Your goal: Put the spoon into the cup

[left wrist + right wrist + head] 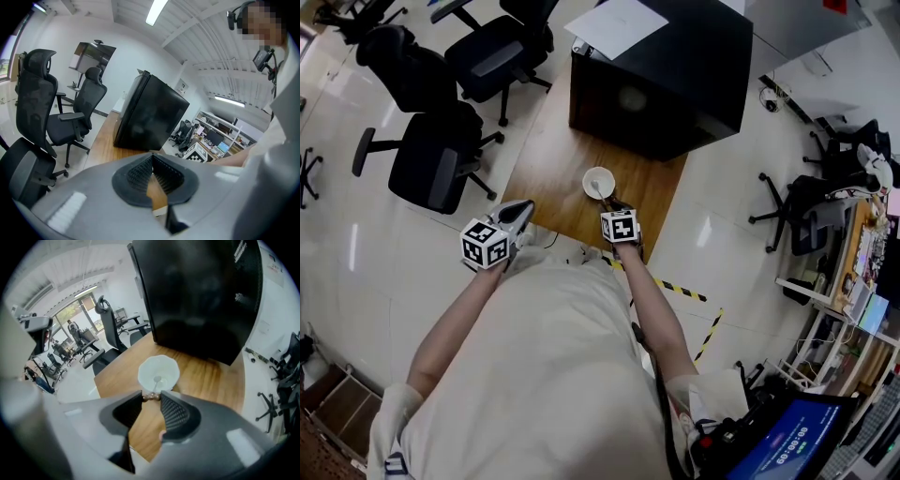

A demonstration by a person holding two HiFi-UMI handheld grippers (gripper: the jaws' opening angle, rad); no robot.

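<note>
The spoon (pixel 155 386) is a slim, pale piece with a small oval bowl, and that bowl already sits inside the cup (pixel 167 365), low against its white inner wall, while the stem slants back over the rim toward me. My right gripper (pixel 151 398) is clenched on the far end of the handle, which shows as a small brownish nub pinched at the very tips of my jaws. I judge that I grip it so far back to keep my bulky grey jaws clear of the rim while the spoon goes down. The cup is white and glossy, with a softly faceted, many-sided rim, and it stands upright on a wooden table (pixel 551 155) with a warm brown grain, just in front of a large matte black box (pixel 666 70). My left gripper (pixel 153 155) hangs off the near left corner of the table, well apart from the cup. Its jaws are drawn together at the tips with nothing between them, and only tabletop shows through the gap behind. I judge it is simply parked out of the way. The inner pads (pixel 176 413) of my jaws are black ribbed rubber set in smooth grey plastic shells. What looks left is to let go so the spoon rests in the cup.
</note>
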